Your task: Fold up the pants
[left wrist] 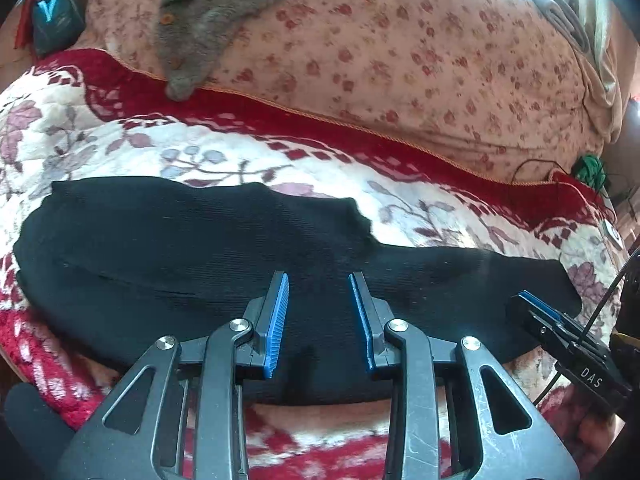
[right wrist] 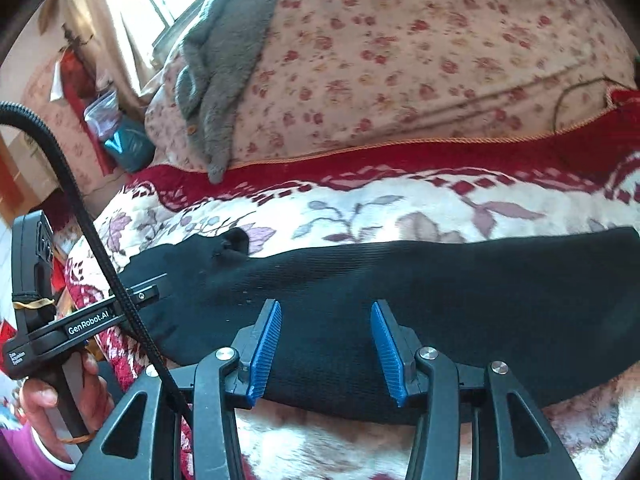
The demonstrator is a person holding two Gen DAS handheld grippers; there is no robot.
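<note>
1. Nearest the lens in each wrist view are the black two-finger grippers with blue ribbed pads: the left gripper [left wrist: 318, 280] and the right gripper [right wrist: 324, 308] both stand released, jaws spread apart, holding nothing, fingertips poised over black cloth.
2. Filling the lower half of both frames is the cream and red floral plush blanket [left wrist: 120, 148] [right wrist: 360, 208] on which everything rests.
3. Above it, across the upper frame, bulges a pink flower-print quilt [left wrist: 400, 60] [right wrist: 400, 60], edged by an orange cord.
4. Stretched across the middle of each frame lie the black ribbed knit pants [left wrist: 160, 248] [right wrist: 480, 300], flat on the blanket, running left to right under both sets of fingers.
5. Draped over the quilt at upper left is a grey fleece garment [left wrist: 200, 28] [right wrist: 228, 60].
6. At the lower left of the right wrist view, a hand [right wrist: 48, 400] grips the left tool's handle.
</note>
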